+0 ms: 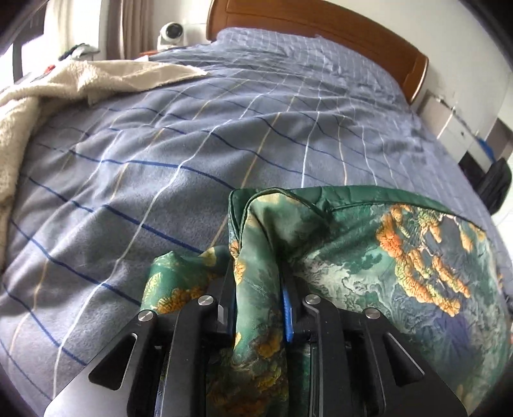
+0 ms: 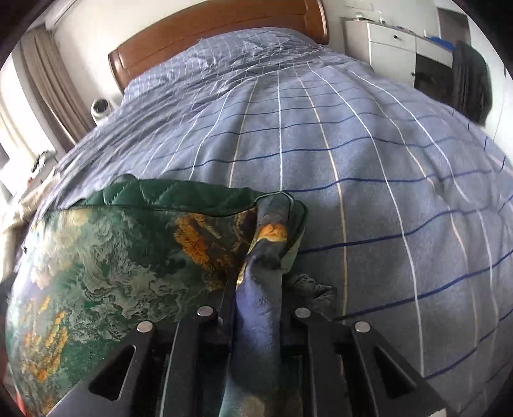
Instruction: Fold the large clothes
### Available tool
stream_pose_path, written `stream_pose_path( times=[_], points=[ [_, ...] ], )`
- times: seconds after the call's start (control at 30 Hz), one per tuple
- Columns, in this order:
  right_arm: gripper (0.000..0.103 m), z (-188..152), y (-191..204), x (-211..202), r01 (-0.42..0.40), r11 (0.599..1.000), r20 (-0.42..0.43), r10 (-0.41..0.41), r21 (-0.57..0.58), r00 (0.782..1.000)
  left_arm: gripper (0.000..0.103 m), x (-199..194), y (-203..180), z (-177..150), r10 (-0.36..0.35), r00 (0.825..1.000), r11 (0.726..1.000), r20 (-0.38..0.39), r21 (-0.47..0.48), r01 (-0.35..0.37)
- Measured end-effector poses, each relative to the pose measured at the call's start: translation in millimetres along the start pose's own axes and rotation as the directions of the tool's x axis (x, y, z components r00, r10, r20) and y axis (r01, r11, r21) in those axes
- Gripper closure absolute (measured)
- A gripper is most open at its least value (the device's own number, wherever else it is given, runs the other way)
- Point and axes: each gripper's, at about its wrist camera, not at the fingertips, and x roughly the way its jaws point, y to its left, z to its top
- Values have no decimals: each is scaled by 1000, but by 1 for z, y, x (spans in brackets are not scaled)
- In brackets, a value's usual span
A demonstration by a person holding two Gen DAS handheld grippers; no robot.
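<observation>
Two grippers each pinch a corner of the same green printed garment (image 1: 384, 256), which is stretched between them above the foot end of a bed. The left gripper (image 1: 258, 285) is clenched on a bunched fold of the cloth, which runs up between its black fingers (image 1: 221, 288) and drapes off to the right in that view. The right gripper (image 2: 258, 288) is likewise clamped on a gathered corner, bluish on the pinched part, with the rest of the garment (image 2: 112, 256) spreading to the left. A quilted dark green lining (image 2: 166, 192) shows along the far edge of the fabric, folded over toward the headboard. Beneath lies a blue-grey checked blanket (image 1: 192, 144) covering the whole bed. A cream fleece throw (image 1: 48, 93) sits on the bed's far left side. Beyond, a wooden headboard (image 1: 320, 22) stands against the wall, with a small white camera (image 1: 171, 33) just beside it, and a white cabinet (image 2: 391, 48) stands near the bed on the other side.
</observation>
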Motion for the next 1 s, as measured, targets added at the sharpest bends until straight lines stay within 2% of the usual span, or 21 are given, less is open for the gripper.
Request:
stream_pose_path(
  times=[0.2,0.33,0.4,0.43,0.47,0.5,0.57,0.67,0.73,0.8,0.83,0.87,0.9,0.93,0.97,1.0],
  points=[
    [84,-4,-2,-3,23,1000,39,-22,-12,999,79,-4,-6,-6,1,1000,1000,15,1,-1],
    [82,-7,0,-2,-2,1000,49,2,8,999,70,-9,-12,-3,32,999,999,15,19,-33],
    [78,-3,-4,-4,-21,1000,51,20,22,998,61,-19,-15,0,53,999,998,3,31,-53],
    [74,-1,-6,-10,-19,1000,60,18,23,998,48,-25,-17,2,59,998,998,-1,35,-59],
    [63,1,-7,-17,-3,1000,73,2,18,997,34,-35,-17,4,59,998,997,0,41,-59],
    [52,3,-6,-22,13,1000,88,-14,10,996,29,-43,-19,6,54,999,998,7,44,-54],
    [48,6,-6,-43,57,998,134,-54,-20,990,19,-70,-23,7,29,998,997,57,76,-34],
    [48,9,7,-74,120,988,203,-99,-93,974,8,-98,-29,7,12,990,991,139,130,-30],
    [48,9,21,-95,96,986,238,-62,-135,969,6,-105,-31,7,14,985,988,171,149,-40],
    [48,4,39,-117,2,982,253,47,-190,966,6,-99,-26,3,25,984,987,174,152,-52],
    [47,1,44,-120,-37,978,243,87,-206,966,6,-92,-22,0,39,985,987,169,147,-64],
    [46,-5,52,-120,-110,967,207,159,-230,965,6,-83,-16,-4,55,986,988,158,137,-77],
    [46,-9,54,-116,-144,961,181,190,-237,965,6,-74,-11,-8,69,987,988,144,126,-88],
    [46,-16,55,-107,-146,959,151,185,-242,971,6,-61,-4,-13,83,990,990,113,106,-95],
    [46,-20,55,-98,-114,963,138,151,-246,979,6,-46,7,-19,67,995,995,72,73,-72],
    [46,-29,50,-79,-21,968,117,52,-249,992,6,-39,17,-25,27,998,999,53,29,-28]
  ],
)
